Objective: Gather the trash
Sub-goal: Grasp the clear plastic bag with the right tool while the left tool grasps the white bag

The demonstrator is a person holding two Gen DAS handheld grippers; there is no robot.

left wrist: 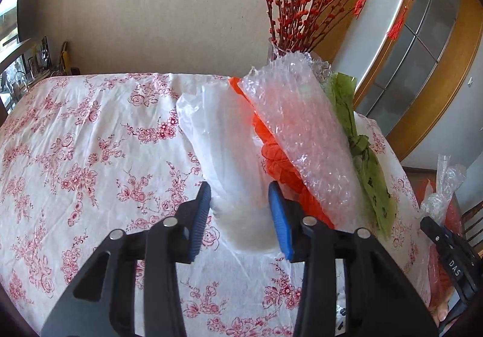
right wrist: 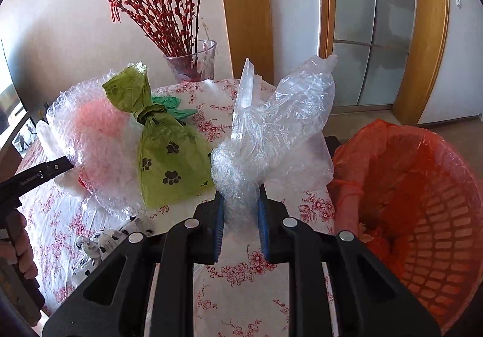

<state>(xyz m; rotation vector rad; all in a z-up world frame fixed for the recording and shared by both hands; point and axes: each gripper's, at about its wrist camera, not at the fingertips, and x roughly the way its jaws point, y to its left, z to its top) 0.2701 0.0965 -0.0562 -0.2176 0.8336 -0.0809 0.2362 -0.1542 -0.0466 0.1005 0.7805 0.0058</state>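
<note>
Rose-printed cloth covers the table (left wrist: 75, 156) I work over, with a glass vase of red-budded branches (right wrist: 193, 62) at its far edge against a pale wall. My right gripper (right wrist: 241, 207) has its blue pads pinched onto a crumpled clear plastic bag (right wrist: 271, 131), whose loose end stands up through the centre of the right wrist frame; I hold it by the narrow bunched part so the rest hangs together as one piece. At the right of that frame sits the orange-lined waste basket (right wrist: 422, 186), mouth open beside the table edge, which I judge is where this bag belongs.

My left gripper (left wrist: 238, 195) is spread wide, gripping nothing, its jaws straddling the near end of a white plastic bag (left wrist: 217, 138) that lies on the cloth in the middle of the left wrist frame. Leaning to its right are an orange bag (left wrist: 271, 153), a sheet of bubble wrap (left wrist: 302, 125) and a knotted green paw-print bag (right wrist: 169, 156), heaped together. I am lined up this way so closing should catch the white film without dragging the tablecloth.
</note>
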